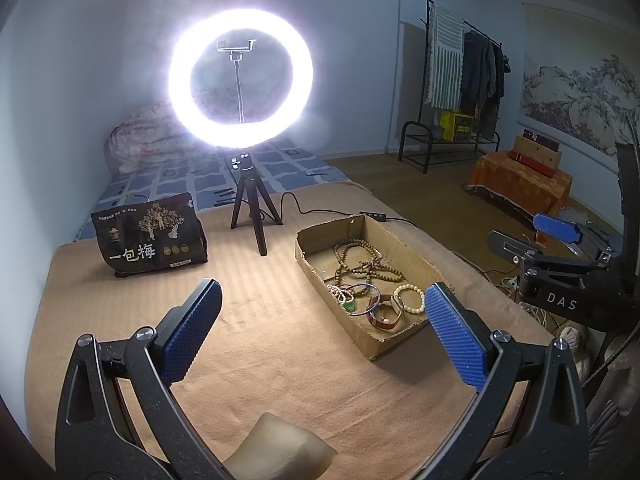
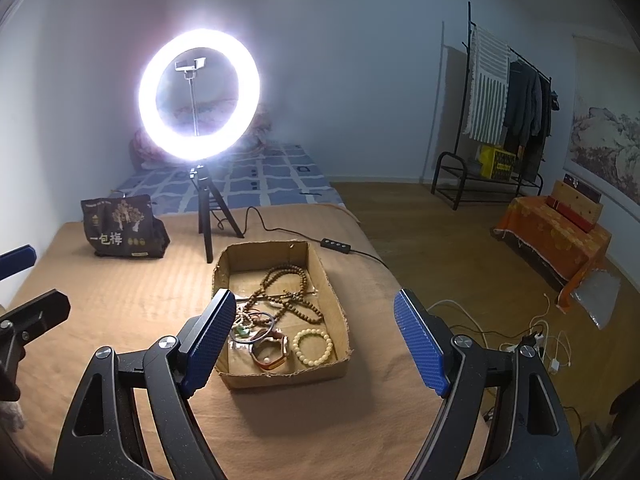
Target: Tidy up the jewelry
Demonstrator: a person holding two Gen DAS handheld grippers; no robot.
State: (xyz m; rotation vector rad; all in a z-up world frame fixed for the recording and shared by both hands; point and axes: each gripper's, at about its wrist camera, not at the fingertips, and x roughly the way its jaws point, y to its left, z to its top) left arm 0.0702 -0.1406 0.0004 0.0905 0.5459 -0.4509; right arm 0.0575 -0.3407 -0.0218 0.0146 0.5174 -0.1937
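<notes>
The ring light (image 1: 240,78) glares too brightly to show its surface; the left gripper (image 2: 16,280) is cut off by the right view's edge; the tangled bracelets (image 2: 256,326) blur together

Only text I can make out is "一包梅" on the black snack bag (image 1: 150,240) and "DAS" on my right gripper (image 1: 562,303).

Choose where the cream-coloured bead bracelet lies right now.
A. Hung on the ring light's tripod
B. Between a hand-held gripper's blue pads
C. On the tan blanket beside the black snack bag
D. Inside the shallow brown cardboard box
D: the cream-coloured bead bracelet lies flat on the floor of the shallow brown cardboard box, near the other jewelry.
</notes>
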